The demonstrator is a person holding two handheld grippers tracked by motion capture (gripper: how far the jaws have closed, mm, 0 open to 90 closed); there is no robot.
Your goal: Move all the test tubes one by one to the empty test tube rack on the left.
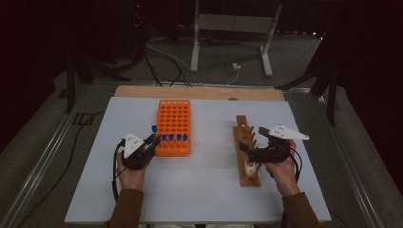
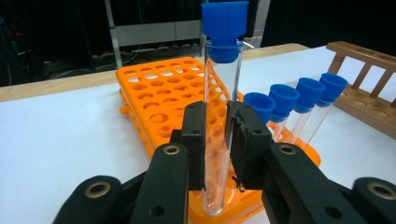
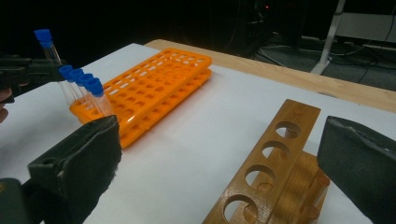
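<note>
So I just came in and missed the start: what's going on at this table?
A person is working with test tubes, a gripper in each hand. The left gripper is shut on a blue-capped test tube, held upright just above the near edge of the orange tube rack, where four more capped tubes stand in the front row. The right gripper is open and empty, over the near end of the wooden tube rack.

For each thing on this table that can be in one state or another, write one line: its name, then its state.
Left gripper: shut on the clear blue-capped test tube, held upright, capped.
Right gripper: open, nothing between its jaws, over the wooden rack.
Orange plastic tube rack: four capped tubes in its near row, other holes empty.
Brown wooden rack: visible holes empty.
</note>
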